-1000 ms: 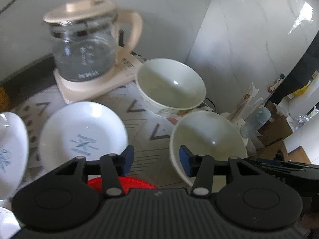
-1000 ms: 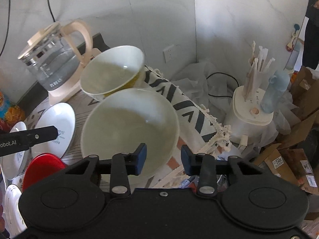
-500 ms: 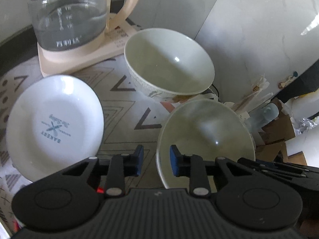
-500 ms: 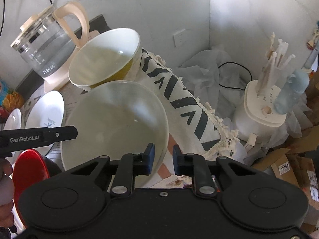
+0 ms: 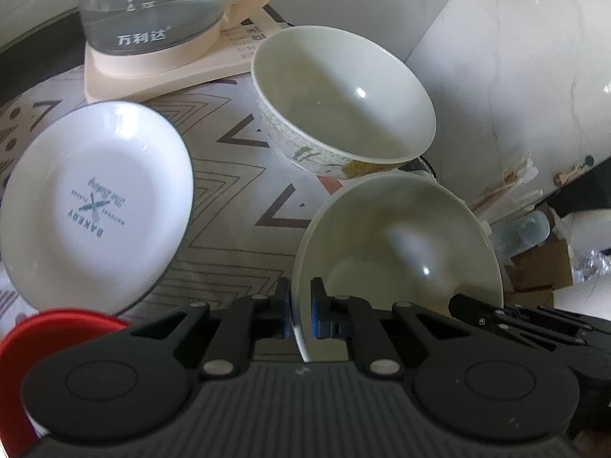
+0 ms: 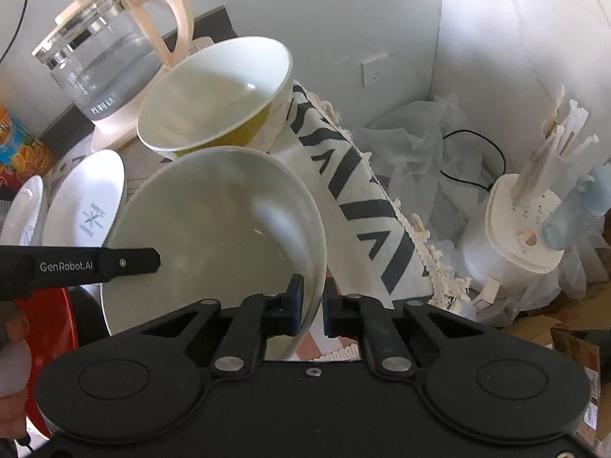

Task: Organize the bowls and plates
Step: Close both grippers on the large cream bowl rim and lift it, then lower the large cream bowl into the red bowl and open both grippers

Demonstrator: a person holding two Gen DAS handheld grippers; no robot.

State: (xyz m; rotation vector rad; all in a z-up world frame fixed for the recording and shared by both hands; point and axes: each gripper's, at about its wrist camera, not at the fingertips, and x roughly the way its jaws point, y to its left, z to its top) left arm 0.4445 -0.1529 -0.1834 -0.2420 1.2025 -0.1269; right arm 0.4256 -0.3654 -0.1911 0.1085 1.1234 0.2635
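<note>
A plain cream bowl [image 5: 397, 244] [image 6: 217, 236] sits nearest me on the patterned cloth. My left gripper [image 5: 301, 307] is shut on its left rim, one pad inside and one outside. My right gripper [image 6: 312, 305] is shut on the opposite, right rim the same way. Behind it stands a second cream bowl [image 5: 343, 95] [image 6: 217, 91] with a yellow and patterned outside. A white plate printed with "BAKERY" [image 5: 95, 206] [image 6: 86, 206] lies to the left, and another white plate [image 6: 25, 210] lies beyond it. A red plate [image 5: 57, 328] [image 6: 46, 328] shows at the lower left.
A glass kettle [image 5: 152, 11] [image 6: 103, 61] on a cream base stands at the back. The cloth's fringed edge [image 6: 404, 221] hangs over the table's right side. Below it are a white appliance [image 6: 511, 244], a cable and cardboard boxes [image 5: 542, 267]. A hand [image 6: 11, 355] shows at the left edge.
Both grippers have come down and closed from open onto opposite rims of the near cream bowl. The views have moved closer to the dishes.
</note>
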